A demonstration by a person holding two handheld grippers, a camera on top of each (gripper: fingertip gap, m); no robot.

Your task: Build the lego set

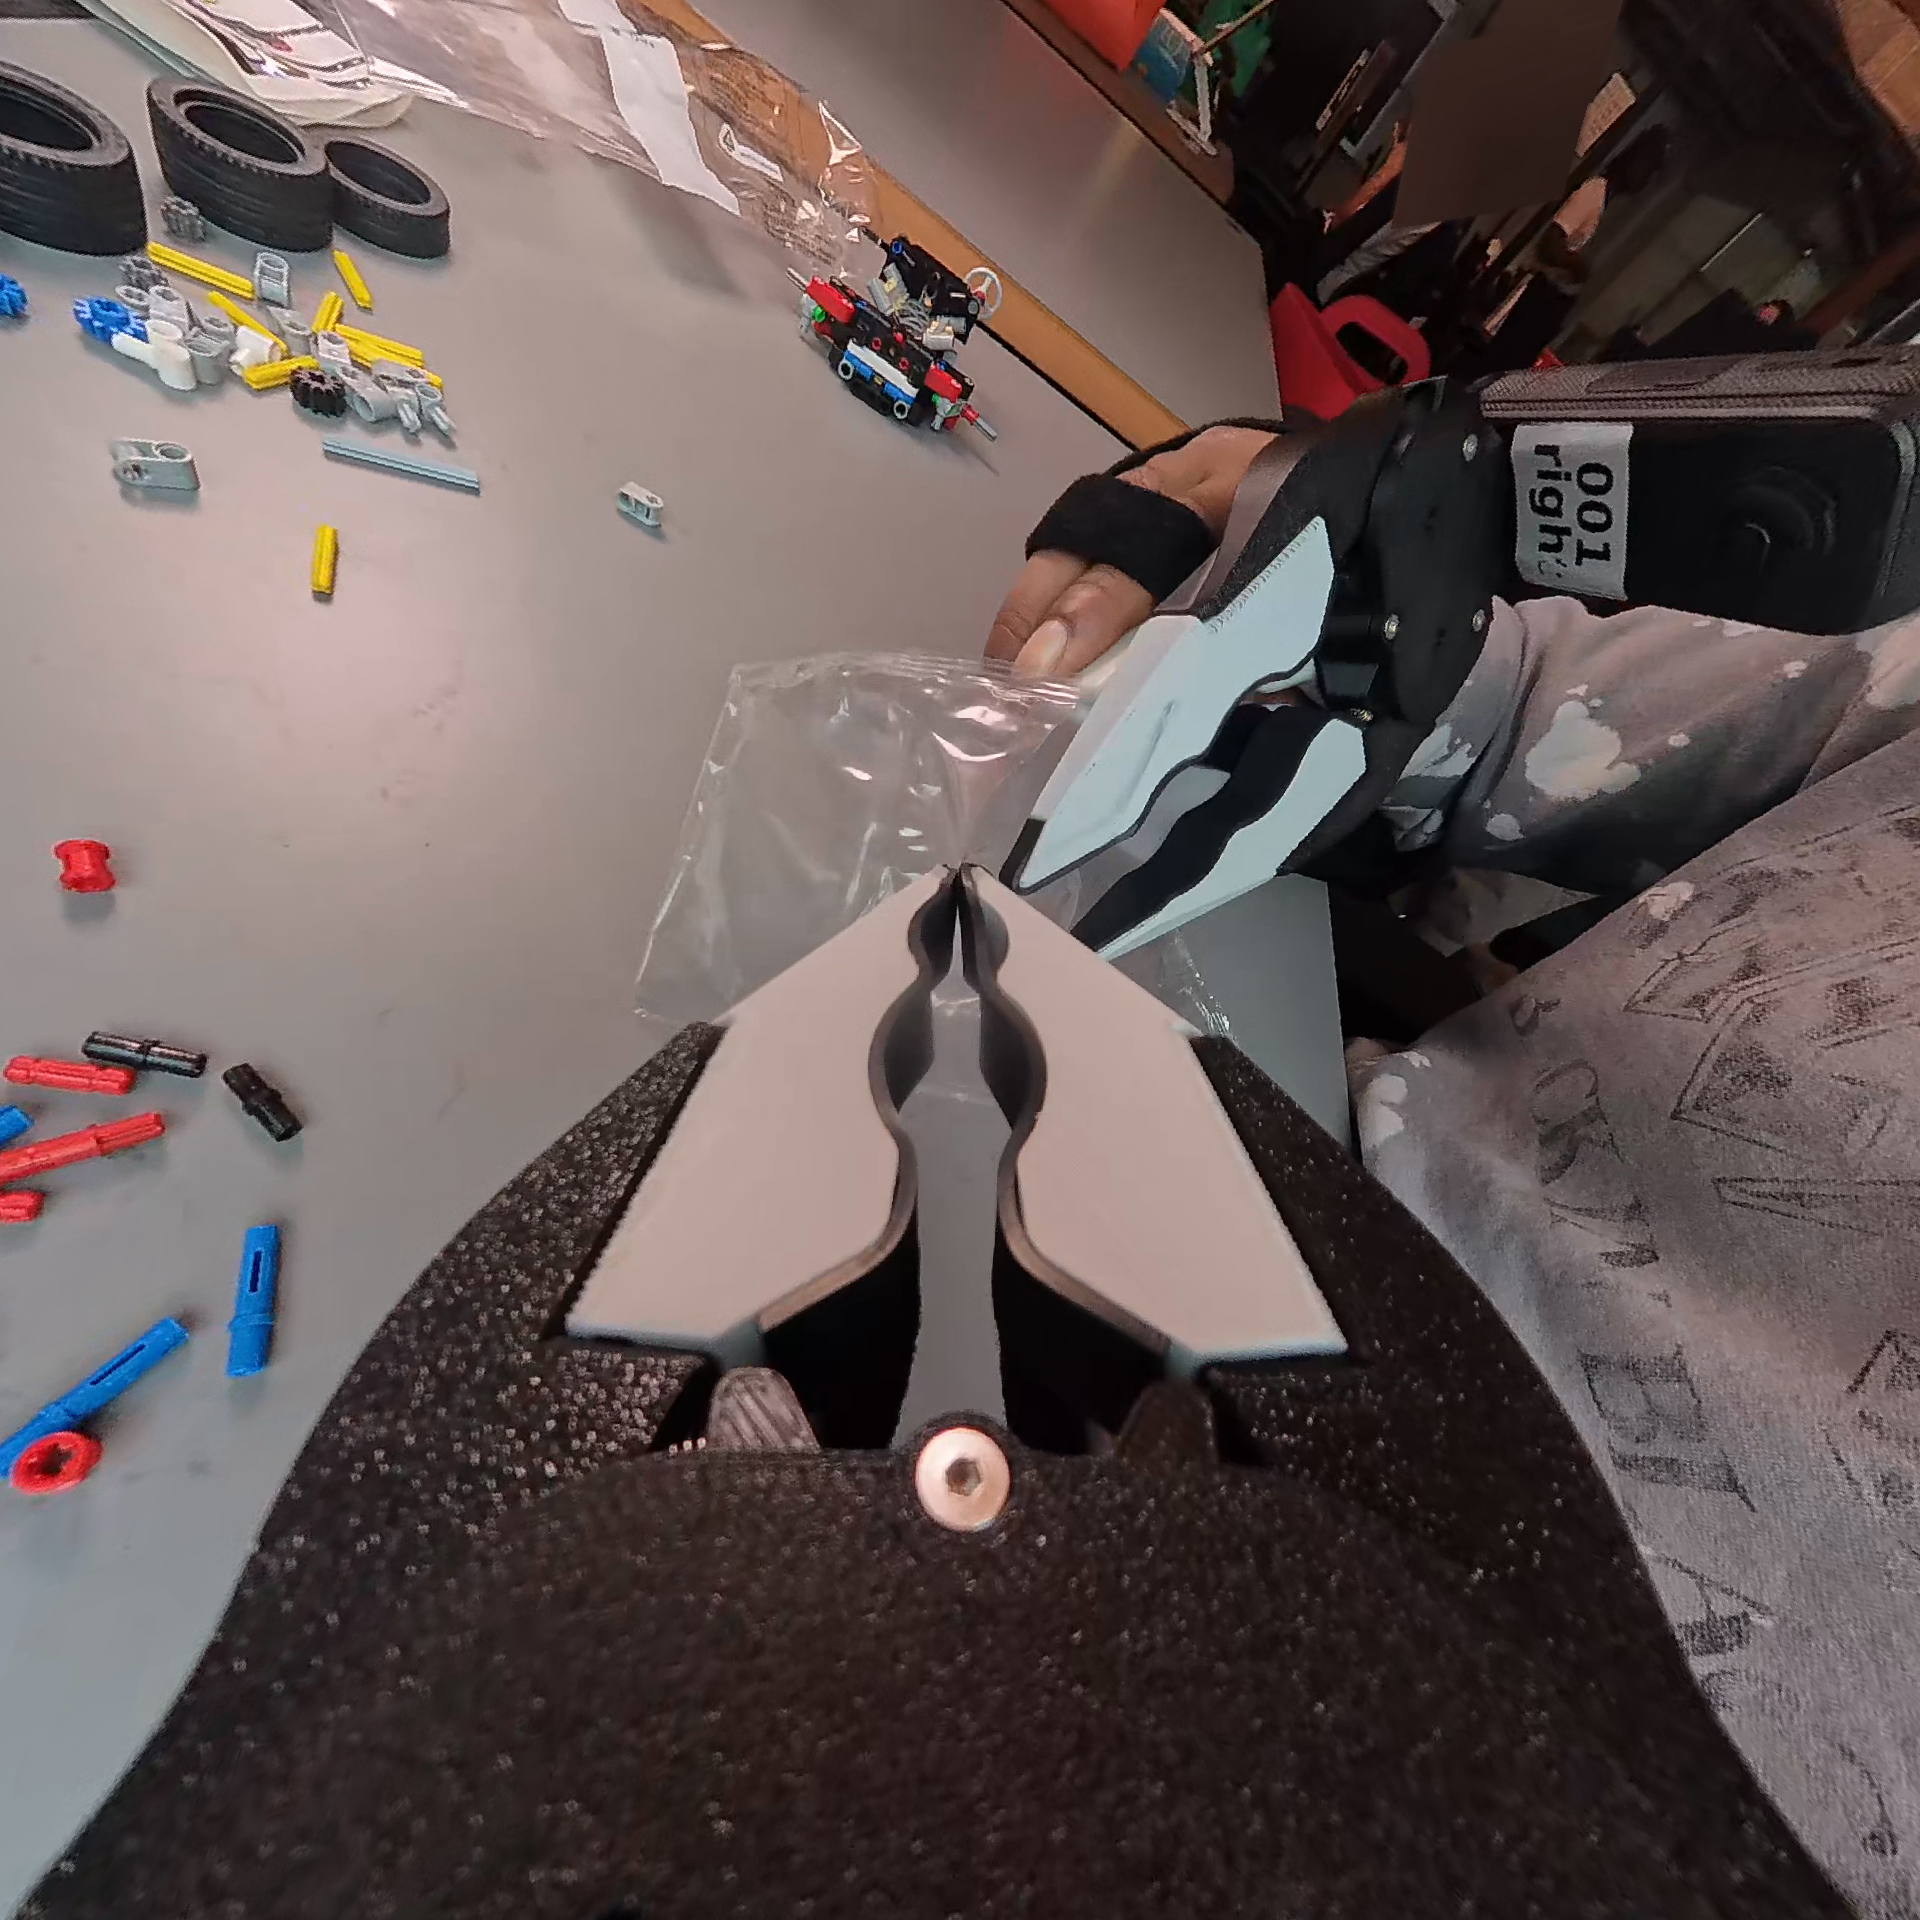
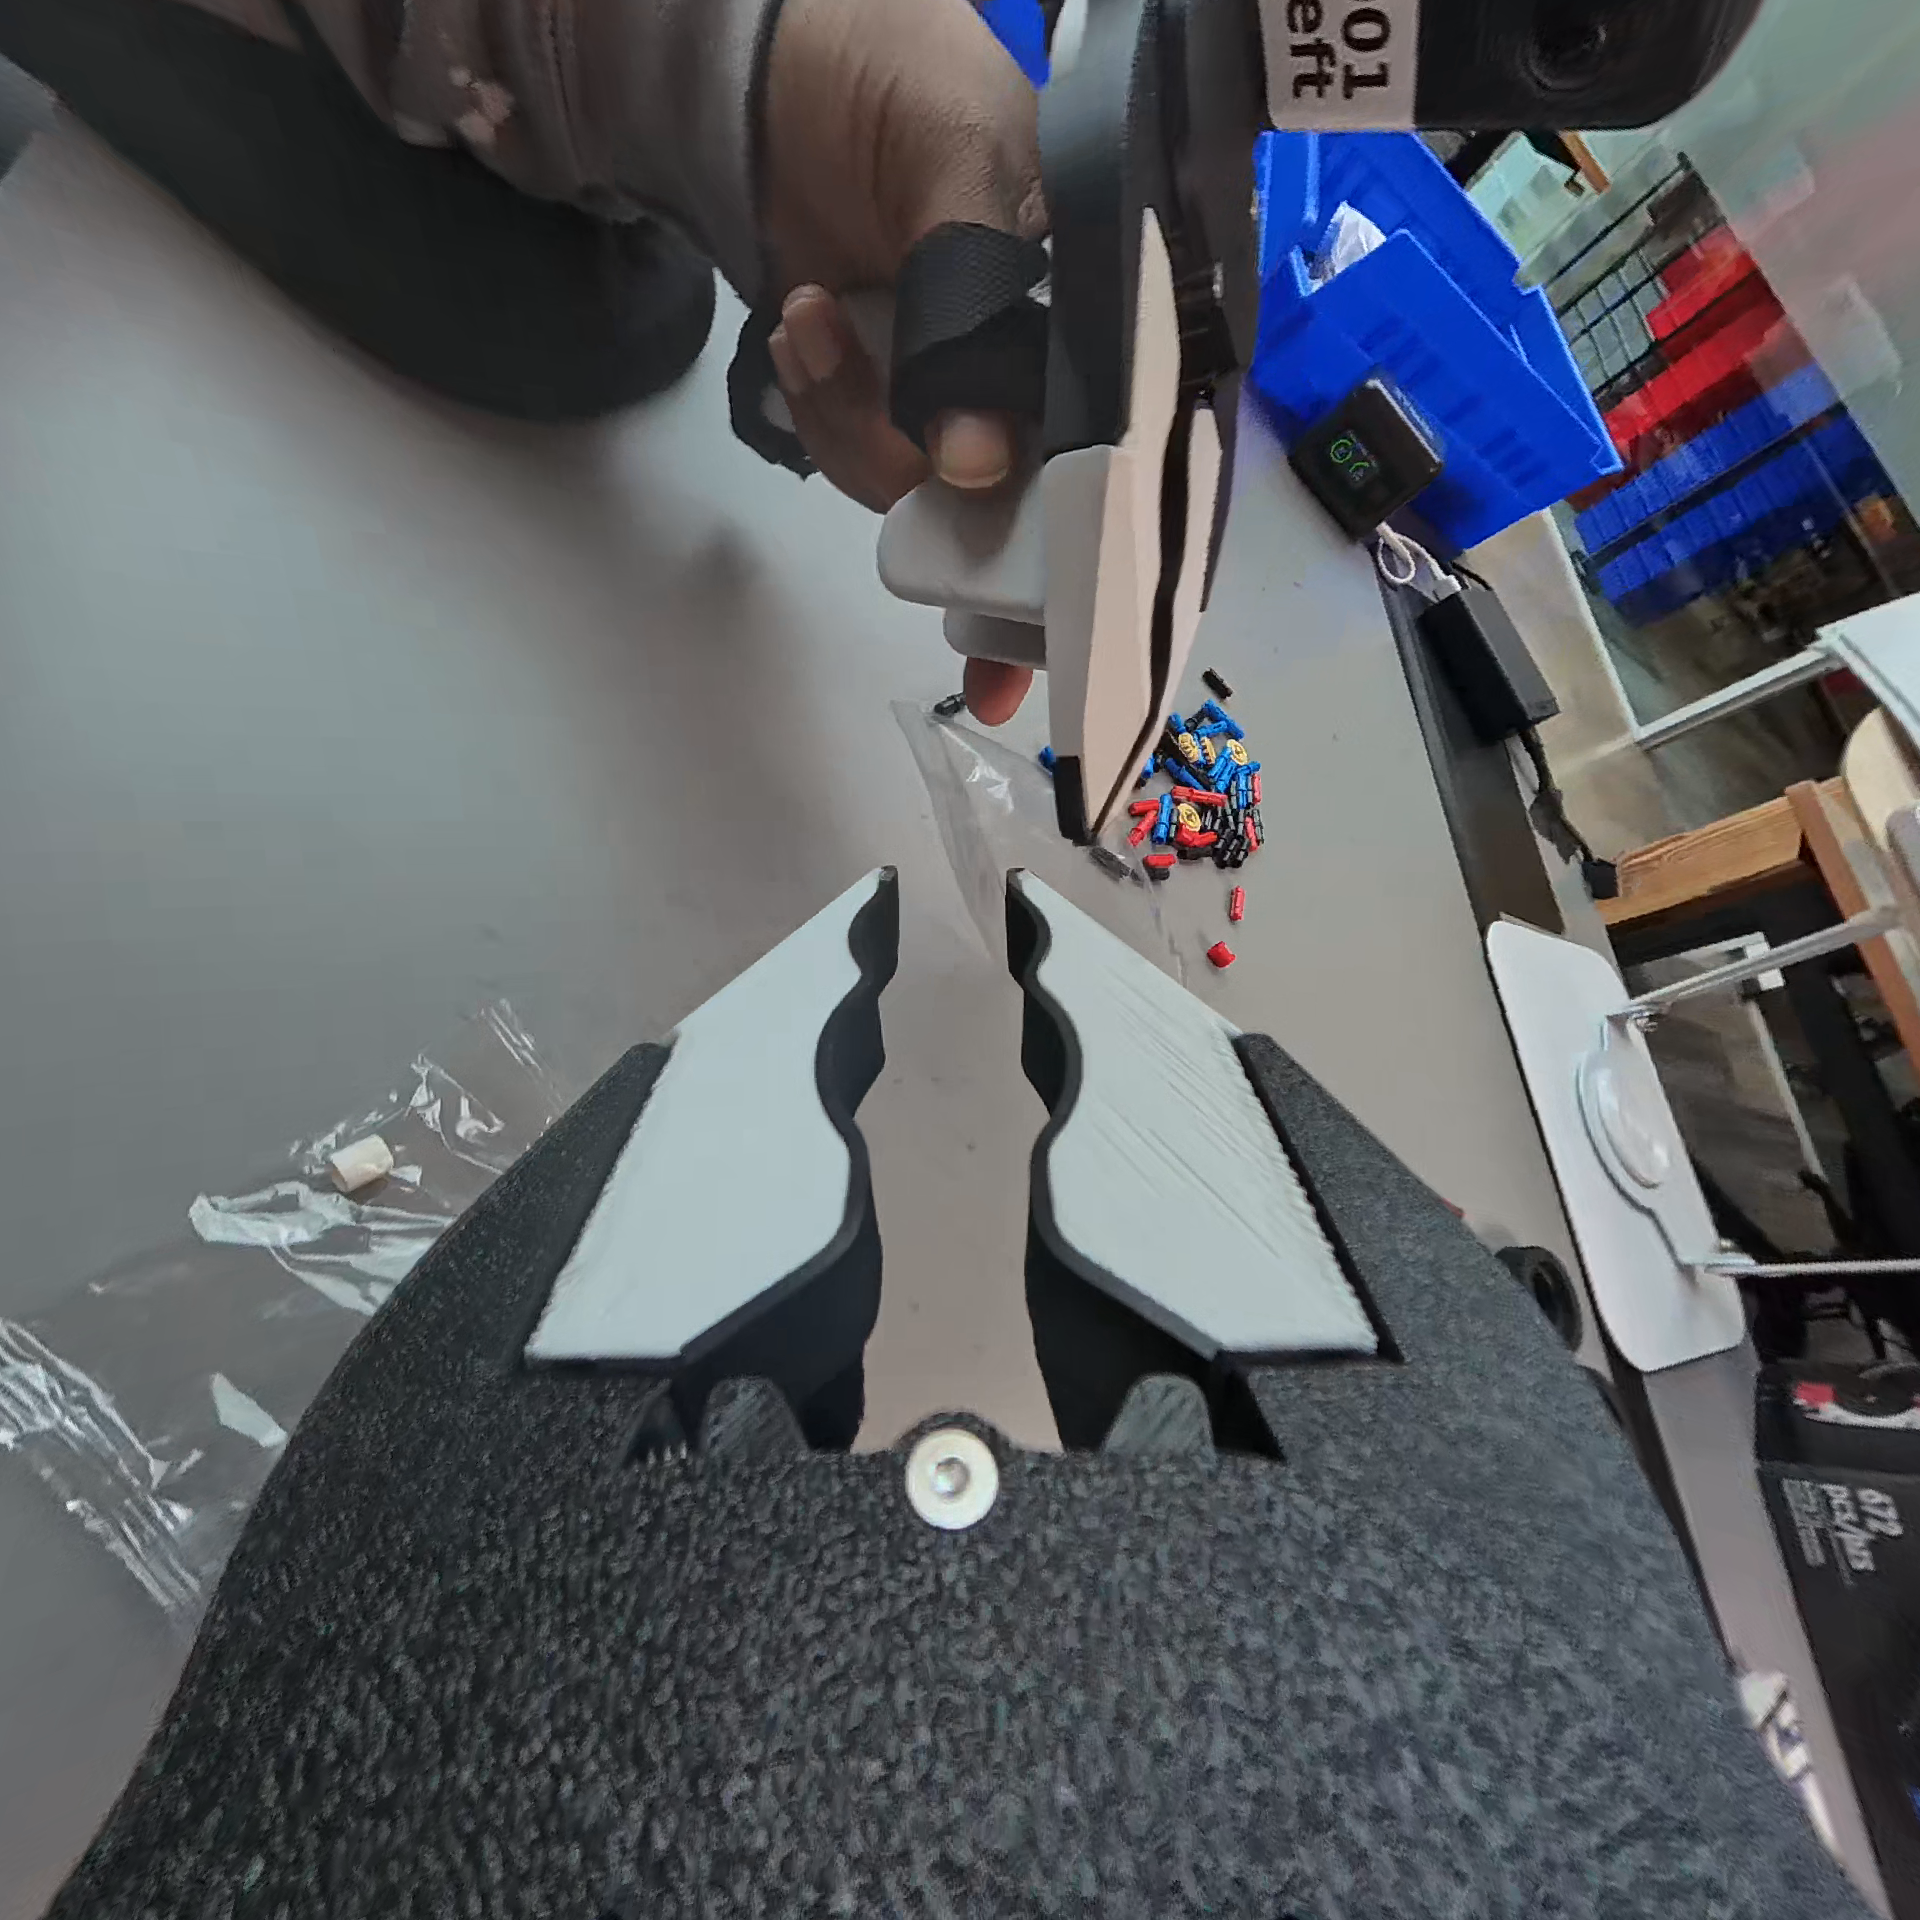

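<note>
Tyres [image 1: 223, 166] lay at upper left of the left wrist view, loose pins [image 1: 83, 1132] at left edge. Clear bag [image 1: 831, 810], seemingly empty, hung centre, pinched by the closed left claw [image 1: 958, 871]. Right claw [image 2: 951, 883] stood narrowly open just right of it, nearer the bag's upper edge. Part-built chassis [image 1: 899, 332] sat well beyond on the worktop [image 1: 468, 727].

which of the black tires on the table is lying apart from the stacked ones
The low single tire at the right end of the row. It lies flat alone, touching the taller stack beside it; another tall stack stands further left.
</note>
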